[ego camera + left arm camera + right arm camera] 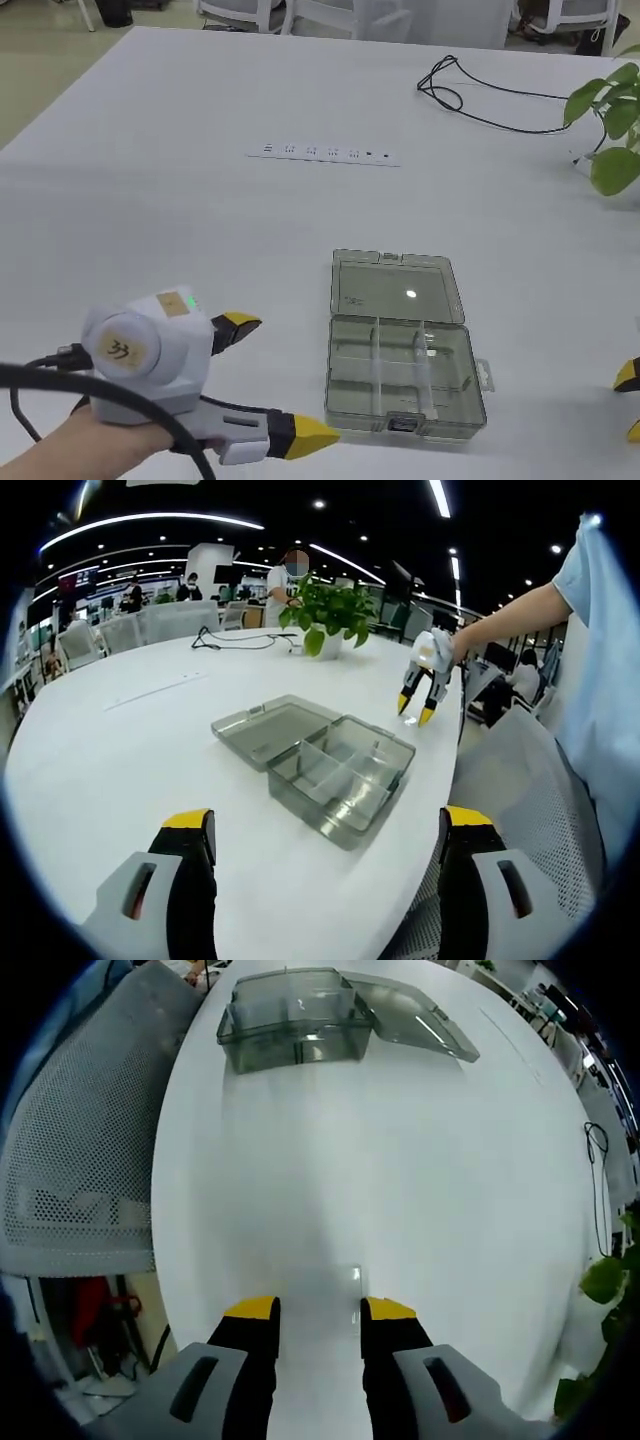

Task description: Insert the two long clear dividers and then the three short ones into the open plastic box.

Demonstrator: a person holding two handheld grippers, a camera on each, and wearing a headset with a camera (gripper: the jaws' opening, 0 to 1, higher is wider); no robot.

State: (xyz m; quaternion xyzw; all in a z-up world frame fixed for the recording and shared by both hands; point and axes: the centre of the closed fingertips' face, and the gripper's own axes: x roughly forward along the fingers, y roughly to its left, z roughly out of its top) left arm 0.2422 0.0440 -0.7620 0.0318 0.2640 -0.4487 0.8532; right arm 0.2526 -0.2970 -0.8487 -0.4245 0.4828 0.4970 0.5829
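Note:
The open smoky plastic box (pixel 405 385) lies near the table's front edge, its lid (pixel 395 285) flat behind it. Clear dividers (pixel 378 368) stand inside, splitting it into compartments. My left gripper (pixel 275 377) hovers left of the box, jaws wide open and holding nothing; in its own view (pixel 327 825) the box (pixel 340 775) sits ahead. My right gripper (pixel 630 403) is at the right edge, apart from the box. In the right gripper view a faint clear divider (pixel 320 1285) spans the narrow gap between the jaws of the right gripper (pixel 320 1310), with the box (pixel 295 1025) far ahead.
A flush socket strip (pixel 323 153) lies mid-table, with a black cable (pixel 470 95) behind it to the right. A potted plant (pixel 610 130) stands at the right. A mesh chair (pixel 80 1140) stands by the table's edge. People sit in the background of the left gripper view.

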